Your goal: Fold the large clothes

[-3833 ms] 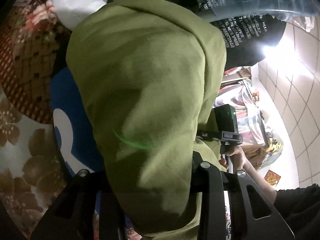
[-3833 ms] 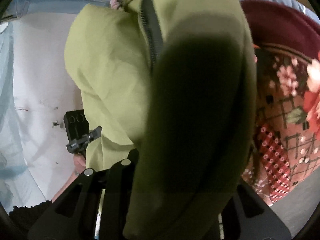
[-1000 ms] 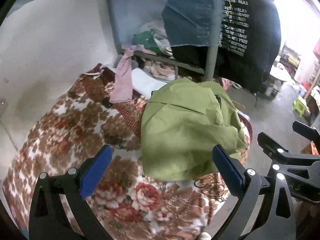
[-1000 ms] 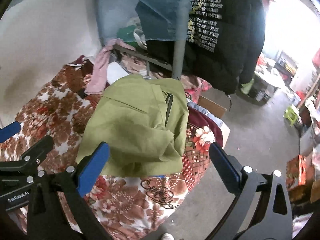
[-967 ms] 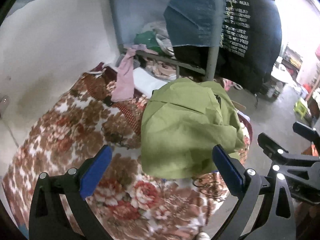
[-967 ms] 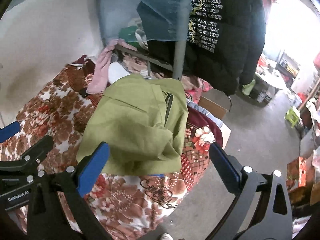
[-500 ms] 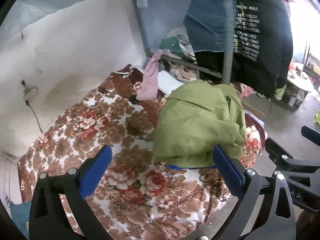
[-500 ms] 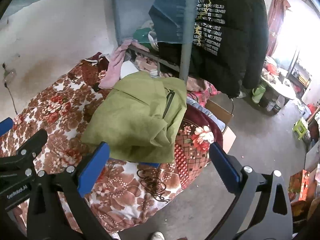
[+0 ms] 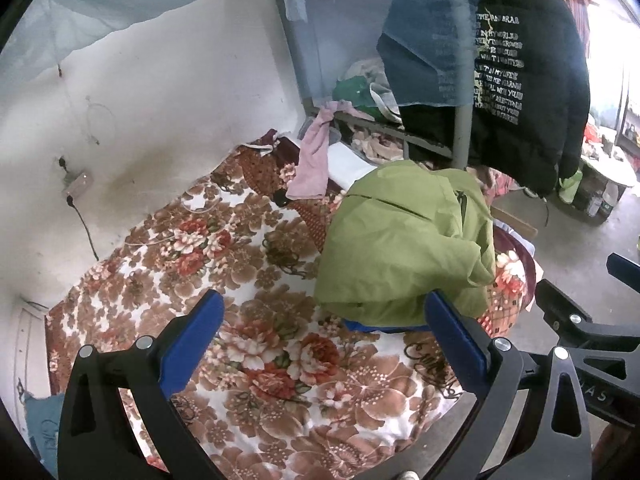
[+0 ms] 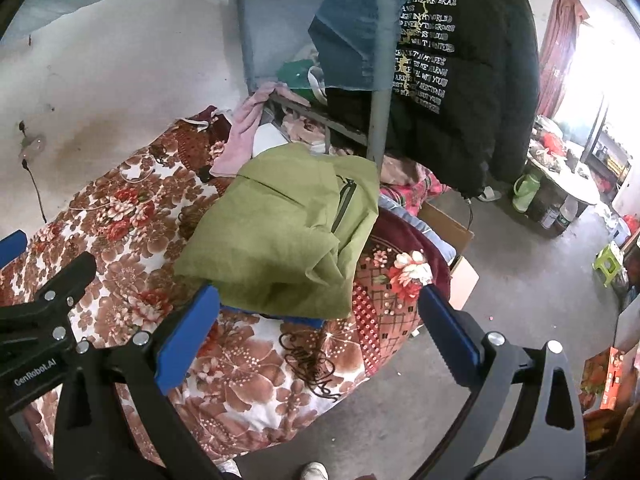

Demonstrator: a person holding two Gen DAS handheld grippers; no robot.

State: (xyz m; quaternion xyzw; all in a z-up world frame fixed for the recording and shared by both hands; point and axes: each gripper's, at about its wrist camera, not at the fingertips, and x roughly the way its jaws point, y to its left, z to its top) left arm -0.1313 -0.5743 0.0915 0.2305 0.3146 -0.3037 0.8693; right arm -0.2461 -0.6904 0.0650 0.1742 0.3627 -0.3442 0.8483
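An olive-green jacket (image 9: pixel 400 248) lies folded in a loose bundle on the floral bed cover (image 9: pixel 224 264), on top of something blue near the bed's right end. It also shows in the right wrist view (image 10: pixel 288 232), zipper facing up. My left gripper (image 9: pixel 324 324) is open and empty, held back above the bed. My right gripper (image 10: pixel 320 312) is open and empty too, apart from the jacket. Each gripper's frame shows at the edge of the other's view.
A black padded jacket (image 10: pixel 460 72) and a blue cloth (image 10: pixel 352 28) hang on a bunk-bed post (image 10: pixel 378 120) behind the bed. A pink cloth (image 9: pixel 316 160) hangs over the frame. A cardboard box (image 10: pixel 452 240) and bare concrete floor (image 10: pixel 532 296) lie right.
Both grippers held the green jacket close up 3.8 s ago; they have let go of it. Over the last second both have pulled back and upward, so the bed looks smaller.
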